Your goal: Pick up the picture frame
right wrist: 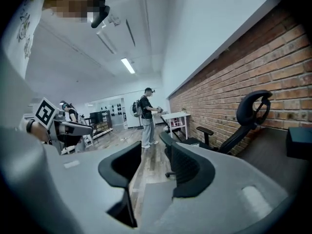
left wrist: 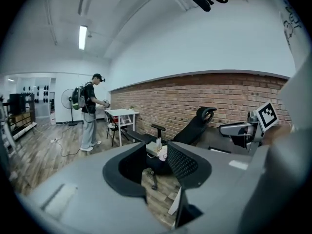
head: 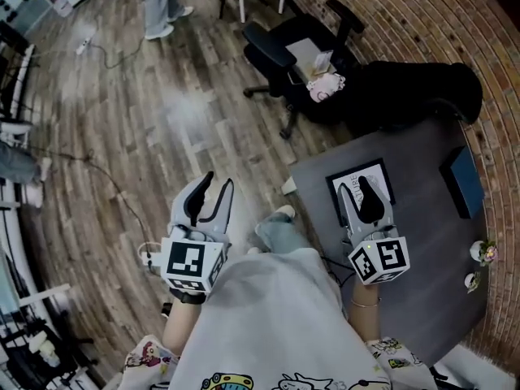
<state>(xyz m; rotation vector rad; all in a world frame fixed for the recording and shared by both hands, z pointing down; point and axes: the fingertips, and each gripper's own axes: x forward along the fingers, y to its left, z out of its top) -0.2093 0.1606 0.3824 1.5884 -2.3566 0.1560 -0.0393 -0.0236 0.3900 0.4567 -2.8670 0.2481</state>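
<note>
The picture frame (head: 363,170), black-edged with a white mat, lies flat on the dark grey table (head: 426,226) near its left edge. My right gripper (head: 355,188) hovers over the frame's lower half and covers part of it. Its jaws stand wide apart with nothing between them. In the right gripper view the right gripper (right wrist: 151,162) looks level across the room and the frame is hidden. My left gripper (head: 216,185) is open and empty above the wooden floor, left of the table. The left gripper view shows the left gripper (left wrist: 158,165) aimed at the office chair.
A black office chair (head: 301,55) with small items on its seat stands beyond the table. A dark blue box (head: 463,181) and small flower ornaments (head: 485,253) sit at the table's right side by the brick wall. A person (left wrist: 90,113) stands far off; cables cross the floor.
</note>
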